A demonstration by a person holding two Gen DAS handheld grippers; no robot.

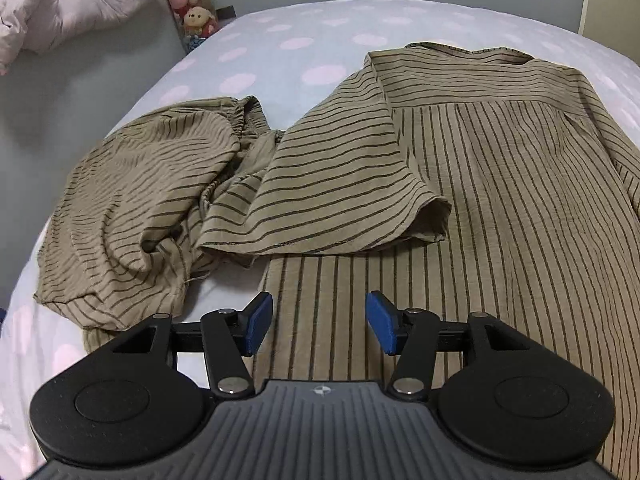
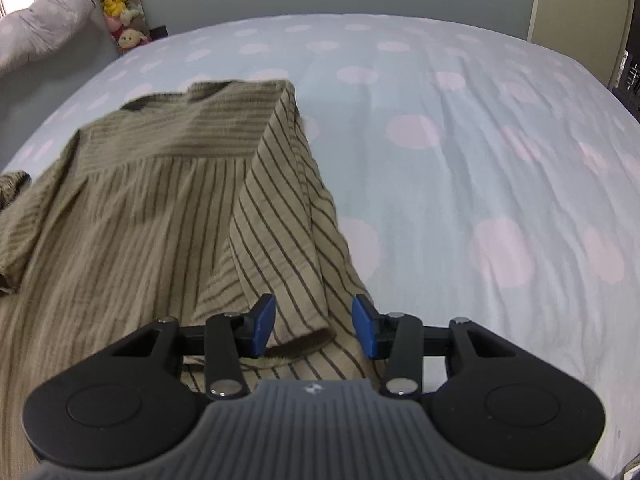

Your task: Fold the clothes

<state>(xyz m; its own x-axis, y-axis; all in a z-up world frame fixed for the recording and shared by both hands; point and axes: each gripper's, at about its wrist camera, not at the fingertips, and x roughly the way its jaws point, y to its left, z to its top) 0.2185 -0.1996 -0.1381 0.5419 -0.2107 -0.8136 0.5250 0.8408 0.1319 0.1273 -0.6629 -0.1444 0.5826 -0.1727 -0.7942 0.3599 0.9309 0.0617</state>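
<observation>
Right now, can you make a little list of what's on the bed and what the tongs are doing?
surface: bed with dotted sheet
clothing: olive striped shirt, back up, both sleeves folded in
beside it: crumpled striped garment
left tongs: open, over the shirt's hem
right tongs: open, cuff of right sleeve between them

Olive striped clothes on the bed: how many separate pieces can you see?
2. A large olive striped shirt lies spread on the dotted blue bedsheet, sleeves folded inward. A crumpled matching olive striped garment sits to its left. More may lie outside both views.
</observation>
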